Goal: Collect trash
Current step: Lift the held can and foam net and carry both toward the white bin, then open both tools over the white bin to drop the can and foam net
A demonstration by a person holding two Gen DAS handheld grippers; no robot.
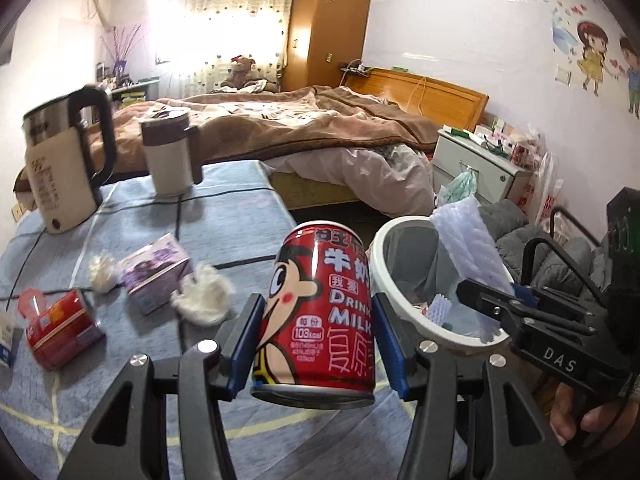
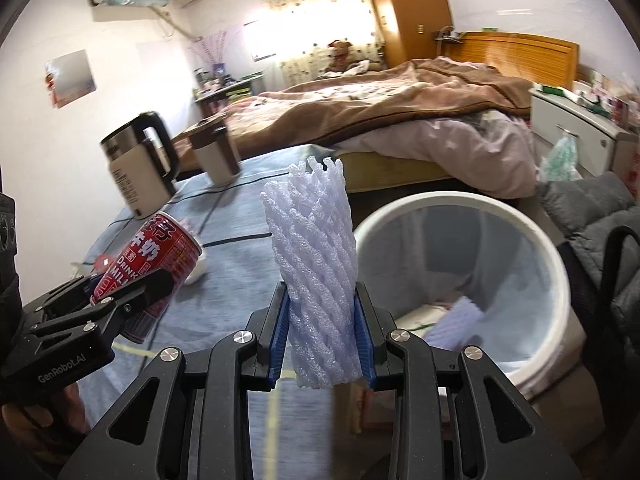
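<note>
Left gripper (image 1: 318, 334) pinches the milk can (image 1: 320, 312), right gripper (image 2: 322, 340) squeezes the foam net (image 2: 316, 276); releasing short of the bin (image 2: 560, 272) risks both missing it.

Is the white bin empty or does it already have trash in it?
Not empty: the white bin holds a lilac foam piece and paper scraps near its bottom.

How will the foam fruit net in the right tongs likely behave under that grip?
The foam net looks soft and compressible: it seems slightly pinched where the right tongs squeeze it. Its open mesh suggests it weighs very little. It stands upright above the pads, so it probably keeps its shape, and once let go over the white bin it may drift rather than drop straight.
</note>
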